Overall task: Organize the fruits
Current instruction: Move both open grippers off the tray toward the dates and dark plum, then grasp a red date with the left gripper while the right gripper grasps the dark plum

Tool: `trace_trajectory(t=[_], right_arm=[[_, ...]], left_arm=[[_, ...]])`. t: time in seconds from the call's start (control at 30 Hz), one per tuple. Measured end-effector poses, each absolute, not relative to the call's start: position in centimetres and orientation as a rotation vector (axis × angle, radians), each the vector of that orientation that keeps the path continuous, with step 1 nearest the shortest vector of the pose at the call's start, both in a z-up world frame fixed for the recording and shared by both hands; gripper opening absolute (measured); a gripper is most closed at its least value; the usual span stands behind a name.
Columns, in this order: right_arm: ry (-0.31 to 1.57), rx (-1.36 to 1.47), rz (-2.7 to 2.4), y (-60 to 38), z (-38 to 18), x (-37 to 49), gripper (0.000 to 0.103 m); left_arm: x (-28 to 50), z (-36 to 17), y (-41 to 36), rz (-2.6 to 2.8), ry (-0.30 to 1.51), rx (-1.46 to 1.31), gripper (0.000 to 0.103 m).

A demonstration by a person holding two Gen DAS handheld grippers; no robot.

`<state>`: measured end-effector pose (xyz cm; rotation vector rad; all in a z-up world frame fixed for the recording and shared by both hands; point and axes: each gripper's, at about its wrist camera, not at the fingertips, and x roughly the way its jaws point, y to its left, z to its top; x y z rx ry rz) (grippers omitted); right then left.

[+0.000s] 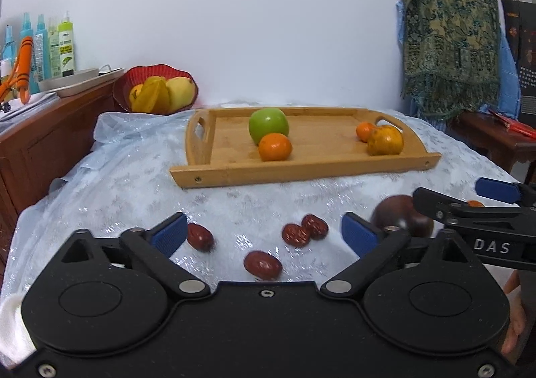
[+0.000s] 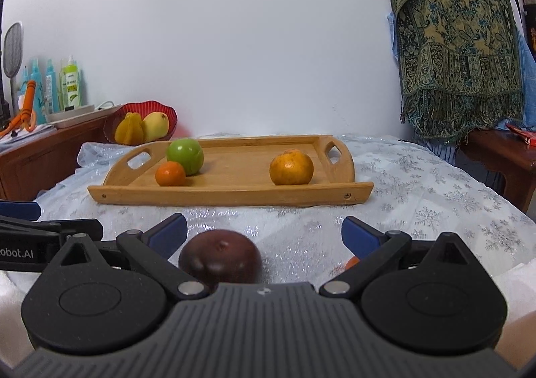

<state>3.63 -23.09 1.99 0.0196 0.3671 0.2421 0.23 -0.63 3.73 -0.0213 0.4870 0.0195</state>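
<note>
A wooden tray (image 1: 234,173) (image 2: 234,195) holds a green apple (image 1: 268,125) (image 2: 185,151), a small orange (image 1: 274,146) (image 2: 170,173), a large yellowish orange (image 1: 385,140) (image 2: 291,167) and a small tangerine (image 1: 365,130). Several red dates (image 1: 263,264) lie on the cloth between my left gripper's open fingers (image 1: 264,235). A dark purple fruit (image 2: 219,259) (image 1: 397,215) sits inside my open right gripper (image 2: 264,234), near its left finger. A bit of orange fruit (image 2: 351,262) peeks beside its right finger.
A red basket (image 1: 155,89) (image 2: 140,123) with yellow fruit stands at the back left on a wooden cabinet (image 1: 43,140) with bottles (image 1: 65,46). A patterned cloth (image 1: 449,43) hangs at the right over a wooden side table (image 1: 502,140).
</note>
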Motion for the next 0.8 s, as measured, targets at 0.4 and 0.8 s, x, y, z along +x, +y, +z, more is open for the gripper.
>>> trace_trajectory(t=[0.4, 0.8], right_arm=[[0.325, -0.005, 0.281, -21.9, 1.7, 2.7, 0.1], [0.396, -0.016, 0.275, -21.1, 0.6, 3.4, 0.086]], left_arm=[[0.2, 2.3, -1.0, -0.003, 0.55, -0.028, 0.049], [0.9, 1.2, -0.9, 0.031, 0.572, -0.012, 0.044]])
